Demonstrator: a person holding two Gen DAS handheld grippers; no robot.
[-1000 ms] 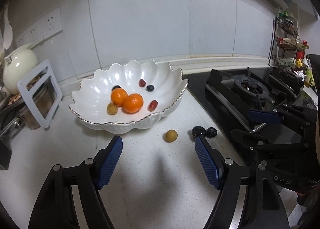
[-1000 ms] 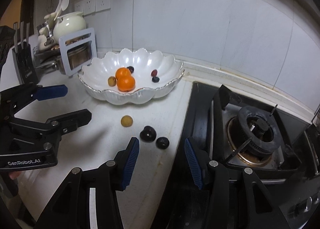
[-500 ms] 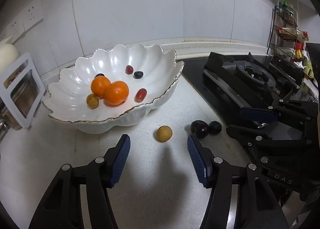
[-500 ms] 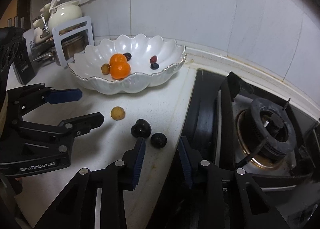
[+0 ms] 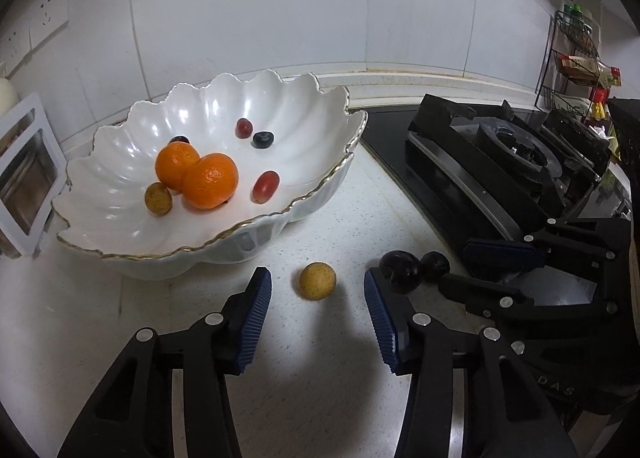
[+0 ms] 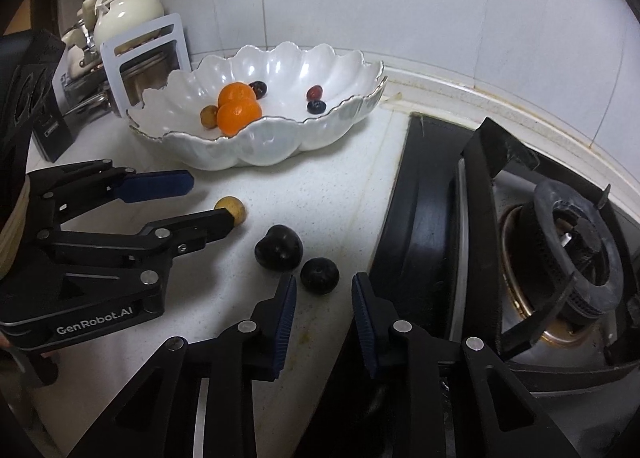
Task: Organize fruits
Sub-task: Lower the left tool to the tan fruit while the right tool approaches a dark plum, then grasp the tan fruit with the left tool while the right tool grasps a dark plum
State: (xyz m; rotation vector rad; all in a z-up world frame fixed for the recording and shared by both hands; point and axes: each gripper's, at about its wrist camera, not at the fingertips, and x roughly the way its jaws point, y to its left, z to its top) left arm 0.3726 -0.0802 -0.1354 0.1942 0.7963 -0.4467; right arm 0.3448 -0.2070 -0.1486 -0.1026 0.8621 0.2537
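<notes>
A white scalloped bowl (image 5: pixel 320 194) (image 6: pixel 280 138) holds two oranges (image 5: pixel 210 180), a small tan fruit, red grapes and dark berries. On the counter in front of it lie a small tan fruit (image 5: pixel 318 281) (image 6: pixel 240 210), a large dark plum (image 5: pixel 400 272) (image 6: pixel 280 248) and a smaller dark plum (image 5: pixel 435 265) (image 6: pixel 319 275). My left gripper (image 5: pixel 315 288) (image 6: pixel 212 200) has the tan fruit between its fingertips; its jaws are closing and the pads are not touching it. My right gripper (image 6: pixel 323 284) (image 5: pixel 456 264) is closing around the smaller plum, with gaps on both sides.
A black gas stove (image 5: pixel 512 154) (image 6: pixel 560 242) borders the counter on the right. A white frame and pots (image 6: pixel 140 54), a cream teapot (image 6: pixel 128 14) and a dark block (image 6: pixel 44 118) stand on the left. A spice rack (image 5: pixel 576 54) is at the far right, and a tiled wall runs behind.
Both grippers came down and forward toward the loose fruits on the counter. Their jaws narrowed, the left around the tan fruit, the right toward the smaller dark plum.
</notes>
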